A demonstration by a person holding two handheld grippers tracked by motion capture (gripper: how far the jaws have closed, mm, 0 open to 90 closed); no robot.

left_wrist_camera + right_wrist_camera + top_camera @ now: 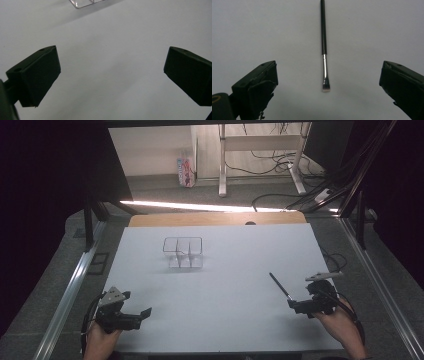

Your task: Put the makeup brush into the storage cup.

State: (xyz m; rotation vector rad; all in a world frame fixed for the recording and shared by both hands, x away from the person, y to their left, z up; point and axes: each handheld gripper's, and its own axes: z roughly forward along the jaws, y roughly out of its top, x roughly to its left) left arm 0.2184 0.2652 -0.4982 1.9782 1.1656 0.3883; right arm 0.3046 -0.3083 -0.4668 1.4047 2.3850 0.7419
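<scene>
A thin black-handled brush (280, 285) with a silver ferrule lies flat on the white table sheet (225, 280) at the right. In the right gripper view the brush (323, 45) runs straight away from me, bristle end nearest, between the wide-apart jaws of my right gripper (327, 85), which is open just short of it. My right gripper (295, 305) sits at the brush's near end. A clear plastic divided box (183, 252) stands mid-table toward the back; its corner (86, 3) shows at the top of the left gripper view. My left gripper (142, 314) is open over bare sheet at the front left (112, 75).
The table's wooden far edge (215, 218) and metal frame rails (70, 290) border the sheet. Beyond on the floor are desk legs (222, 165), cables and a small carton (185, 170). Bare sheet lies between the two grippers.
</scene>
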